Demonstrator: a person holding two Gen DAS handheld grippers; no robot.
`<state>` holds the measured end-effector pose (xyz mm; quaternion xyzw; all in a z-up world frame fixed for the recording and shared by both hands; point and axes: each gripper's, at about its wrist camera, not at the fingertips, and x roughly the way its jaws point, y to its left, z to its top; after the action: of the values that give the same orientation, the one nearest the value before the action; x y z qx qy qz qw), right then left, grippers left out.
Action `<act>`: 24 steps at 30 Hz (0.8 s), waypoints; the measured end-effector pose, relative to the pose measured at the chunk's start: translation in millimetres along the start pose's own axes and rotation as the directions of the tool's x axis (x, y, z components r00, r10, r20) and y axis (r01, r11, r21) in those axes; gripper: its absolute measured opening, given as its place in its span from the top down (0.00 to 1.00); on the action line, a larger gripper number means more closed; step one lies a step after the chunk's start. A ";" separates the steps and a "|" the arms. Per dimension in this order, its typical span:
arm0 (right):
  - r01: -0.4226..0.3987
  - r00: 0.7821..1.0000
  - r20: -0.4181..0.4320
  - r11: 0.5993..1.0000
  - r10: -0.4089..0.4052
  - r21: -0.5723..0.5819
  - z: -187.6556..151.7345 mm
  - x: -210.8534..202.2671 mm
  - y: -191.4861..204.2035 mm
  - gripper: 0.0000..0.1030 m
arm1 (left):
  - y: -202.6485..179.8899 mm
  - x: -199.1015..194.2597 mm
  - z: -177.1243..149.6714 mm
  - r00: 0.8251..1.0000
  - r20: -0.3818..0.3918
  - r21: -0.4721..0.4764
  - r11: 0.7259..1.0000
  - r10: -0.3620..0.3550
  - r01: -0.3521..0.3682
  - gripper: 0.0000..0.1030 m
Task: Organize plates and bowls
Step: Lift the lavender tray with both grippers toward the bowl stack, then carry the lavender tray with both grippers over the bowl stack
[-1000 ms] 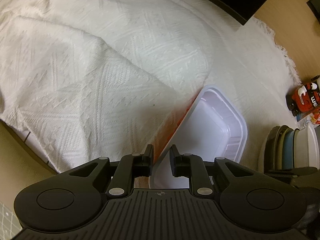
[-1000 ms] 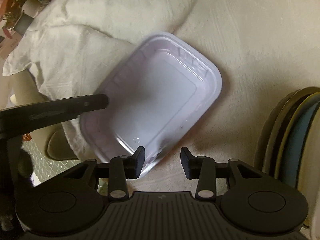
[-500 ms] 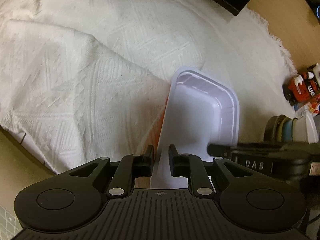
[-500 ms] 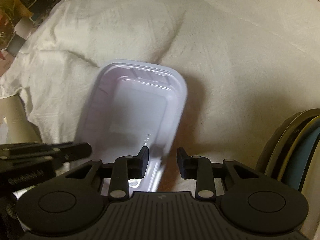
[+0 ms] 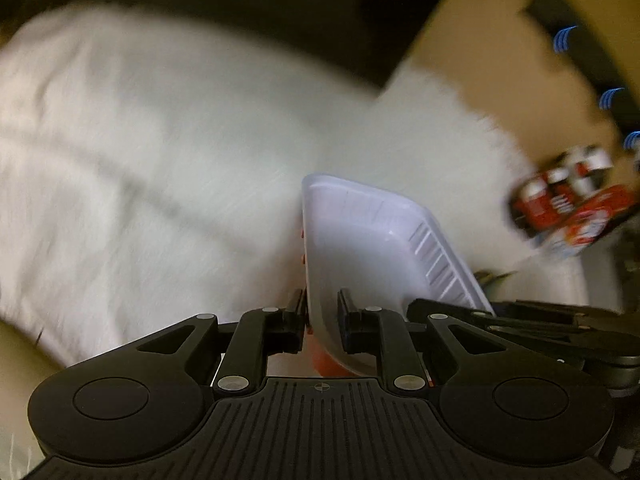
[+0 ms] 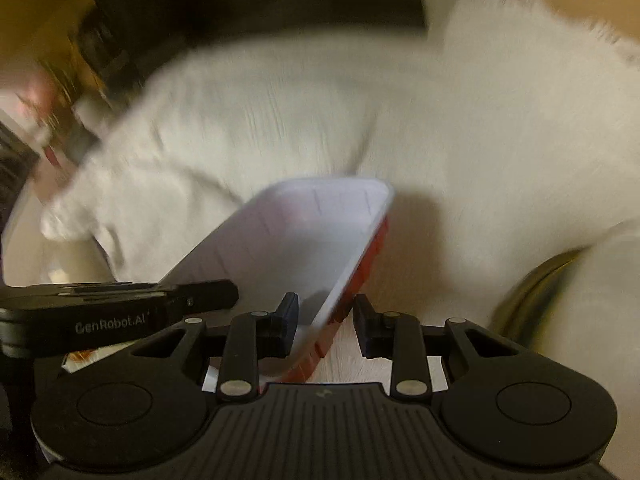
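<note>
White textured cloth (image 5: 168,168) covers the surface as the left gripper (image 5: 322,314) and right gripper (image 6: 326,322) each pinch the white rectangular plastic tray (image 5: 372,248); only the right view shows stacked plates (image 6: 536,292).

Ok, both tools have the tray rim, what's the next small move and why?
Probably carry the tray toward the upright plates, both grips unchanged. The left tool and right tool pinch opposite rims and it hangs tilted above the white cloth.

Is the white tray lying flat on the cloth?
No, the tray is tilted up off the cloth, its rim between both grippers' fingers.
</note>
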<state>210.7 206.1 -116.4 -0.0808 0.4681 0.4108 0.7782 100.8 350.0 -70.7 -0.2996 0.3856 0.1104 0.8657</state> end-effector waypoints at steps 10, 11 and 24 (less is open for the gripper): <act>0.089 0.951 0.292 0.995 -0.100 0.050 -12.5 -137.7 -64.0 0.71 | -124.0 -0.5 9.5 0.976 -0.074 0.265 0.939 -0.207 0.219 0.81; 0.114 0.945 0.302 0.992 -0.126 0.058 -19.2 -144.1 -69.1 0.71 | -133.7 6.6 5.1 0.972 -0.106 0.290 0.929 -0.208 0.230 0.81; 0.149 0.966 0.172 0.962 -0.191 0.229 -73.1 -122.3 -135.0 0.70 | -157.9 77.9 -14.7 0.938 -0.316 0.320 0.914 -0.144 0.248 0.85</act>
<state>231.4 12.2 -94.2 0.0034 0.4236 0.2951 0.8564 211.5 212.3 -67.1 -0.1887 0.4874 -0.0938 0.8474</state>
